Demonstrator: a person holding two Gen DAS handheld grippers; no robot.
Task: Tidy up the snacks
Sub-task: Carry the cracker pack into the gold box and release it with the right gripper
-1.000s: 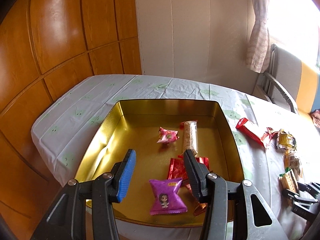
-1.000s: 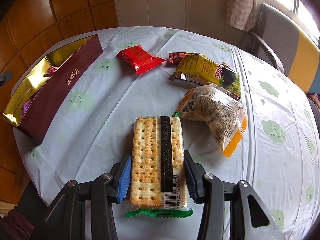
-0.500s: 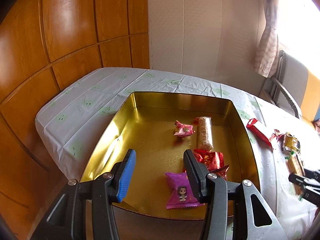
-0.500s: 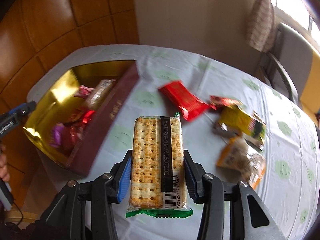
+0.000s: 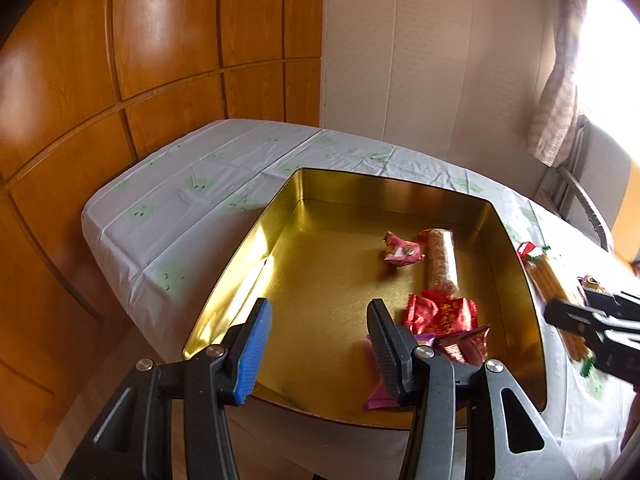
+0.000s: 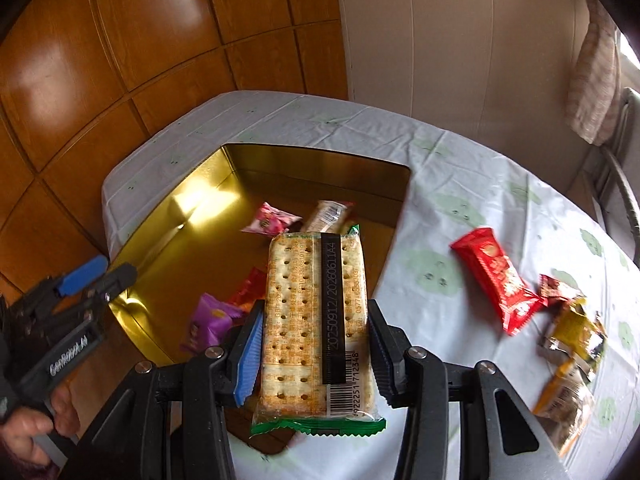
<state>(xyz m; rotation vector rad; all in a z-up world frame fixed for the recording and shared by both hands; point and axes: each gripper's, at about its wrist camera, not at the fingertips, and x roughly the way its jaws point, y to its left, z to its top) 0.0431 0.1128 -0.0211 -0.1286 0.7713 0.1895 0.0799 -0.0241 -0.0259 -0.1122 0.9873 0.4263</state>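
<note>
A gold tin box (image 5: pixel 248 252) (image 6: pixel 160 236) lies open on the table and holds several wrapped snacks: a pink candy (image 5: pixel 402 250), a long cereal bar (image 5: pixel 442 262), a red packet (image 5: pixel 440 314) and a purple packet (image 6: pixel 210 322). My right gripper (image 6: pixel 314 344) is shut on a cracker pack (image 6: pixel 316 320) and holds it in the air over the box's near right corner. It shows at the right edge of the left wrist view (image 5: pixel 588 320). My left gripper (image 5: pixel 316 344) is open and empty, above the box's near edge.
On the white tablecloth (image 6: pixel 460 200) right of the box lie a red packet (image 6: pixel 496 280), a small dark red one (image 6: pixel 558 288), a yellow bag (image 6: pixel 576 332) and an orange-trimmed bag (image 6: pixel 564 400). A chair (image 6: pixel 616 184) stands at the far right. Wood panelling lines the left wall.
My right gripper has lifted the cracker pack off the table and carried it left to the box. My left gripper has drawn back from the box, still open.
</note>
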